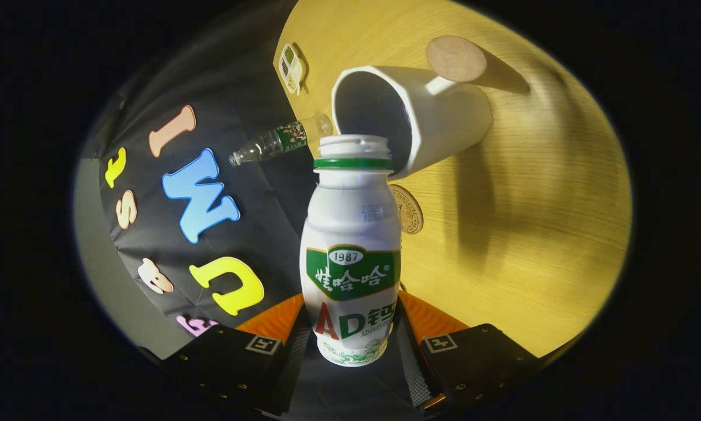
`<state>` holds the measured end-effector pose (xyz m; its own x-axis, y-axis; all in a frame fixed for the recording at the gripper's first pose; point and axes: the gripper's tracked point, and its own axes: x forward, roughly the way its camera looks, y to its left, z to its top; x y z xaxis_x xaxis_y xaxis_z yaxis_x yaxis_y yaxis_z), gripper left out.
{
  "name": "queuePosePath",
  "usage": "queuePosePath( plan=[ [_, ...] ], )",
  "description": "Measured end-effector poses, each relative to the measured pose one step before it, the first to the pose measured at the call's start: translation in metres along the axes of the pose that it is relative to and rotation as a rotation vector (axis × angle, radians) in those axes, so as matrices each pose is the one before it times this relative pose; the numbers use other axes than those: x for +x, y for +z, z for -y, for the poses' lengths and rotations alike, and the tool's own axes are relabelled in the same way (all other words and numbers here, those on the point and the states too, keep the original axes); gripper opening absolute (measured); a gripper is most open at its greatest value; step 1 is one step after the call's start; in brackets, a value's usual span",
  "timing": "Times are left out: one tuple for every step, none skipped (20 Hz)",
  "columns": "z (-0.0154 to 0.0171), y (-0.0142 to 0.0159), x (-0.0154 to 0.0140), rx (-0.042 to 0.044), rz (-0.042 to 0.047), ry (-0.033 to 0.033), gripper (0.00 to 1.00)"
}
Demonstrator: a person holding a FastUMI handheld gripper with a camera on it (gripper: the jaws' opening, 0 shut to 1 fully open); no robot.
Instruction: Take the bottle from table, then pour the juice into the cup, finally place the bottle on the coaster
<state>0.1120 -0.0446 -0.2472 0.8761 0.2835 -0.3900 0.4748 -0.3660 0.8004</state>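
- Your hand-held gripper [350, 345] is clamped on the bottle's [351, 251] lower body, its mouth at the cup [411, 120] rim – tip unevenly and juice misses onto the worktop [531, 234].
- A loosening grip (smooth plastic) drops it – the coaster [408, 209] waits just beyond.

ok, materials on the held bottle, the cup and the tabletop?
Bottle, clamped between the tool's fingers: opaque white plastic by its look, semi-gloss, printed label, moulded thread at the mouth. Cup: smooth matte white, dark inside, probably ceramic; could be plastic. Table: pale wood grain, satin; veneer or laminate, cannot tell which.
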Motion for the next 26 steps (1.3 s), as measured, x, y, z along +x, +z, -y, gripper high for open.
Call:
queuePosePath(
  plan=[
    [0.00088, -0.00019, -0.00085, -0.01937, 0.00108, -0.00138, 0.74],
    [-0.00019, 0.00193, -0.0009, -0.02452, 0.00792, -0.00062, 0.74],
    [0.00177, 0.00131, -0.00037, -0.03062, 0.00572, -0.0048, 0.74],
    [0.00207, 0.00046, -0.00026, -0.03561, 0.00404, -0.00747, 0.74],
    [0.00239, 0.00122, -0.00097, -0.03165, 0.00197, -0.00514, 0.74],
    [0.00051, 0.00035, -0.0023, -0.02976, -0.00159, -0.00299, 0.74],
    [0.00089, 0.00236, -0.00186, -0.03165, 0.00507, -0.00034, 0.74],
    [0.00061, 0.00152, -0.00152, -0.03318, 0.0017, -0.00305, 0.74],
    [0.00106, 0.00261, -0.00115, -0.03321, 0.00643, -0.00129, 0.74],
    [0.00045, 0.00098, -0.00092, -0.03182, 0.00231, -0.00047, 0.74],
    [0.00053, 0.00044, -0.00095, -0.03103, 0.00361, -0.00157, 0.74],
    [0.00217, 0.00099, 0.00009, -0.03333, 0.00287, -0.00256, 0.74],
    [0.00147, -0.00059, -0.00005, -0.0345, -0.00039, -0.0041, 0.74],
    [0.0024, -0.0003, -0.00019, -0.03751, 0.00283, -0.00635, 0.74],
    [0.00225, 0.00001, -0.00052, -0.0402, 0.00392, -0.00458, 0.74],
    [0.00165, -0.00066, -0.00119, -0.04264, 0.00889, -0.0068, 0.74],
    [0.00051, -0.00031, -0.00122, -0.04339, 0.01346, -0.00234, 0.74],
    [0.00058, 0.00174, -0.0007, -0.03942, 0.0119, -0.0009, 0.74],
    [0.00002, -0.00027, -0.00039, -0.03739, 0.01102, -0.00585, 0.74],
    [0.00027, -0.0002, -0.00104, -0.03518, 0.00872, -0.00484, 0.74],
    [0.00002, 0.00117, -0.00019, -0.03746, 0.01197, -0.00413, 0.74],
    [-0.00179, -0.00081, -0.00073, -0.03944, 0.00927, -0.00351, 0.74],
    [-0.00006, -0.00029, -0.00101, -0.03851, 0.00379, -0.00796, 0.74],
    [-0.0003, -0.0012, -0.00093, -0.03872, 0.00922, -0.00588, 0.74],
    [0.00023, 0.00048, -0.00133, -0.03917, 0.01009, -0.00607, 0.74],
    [-0.00202, 0.00024, 0.00028, -0.03704, 0.00721, -0.00809, 0.74]
  ],
)
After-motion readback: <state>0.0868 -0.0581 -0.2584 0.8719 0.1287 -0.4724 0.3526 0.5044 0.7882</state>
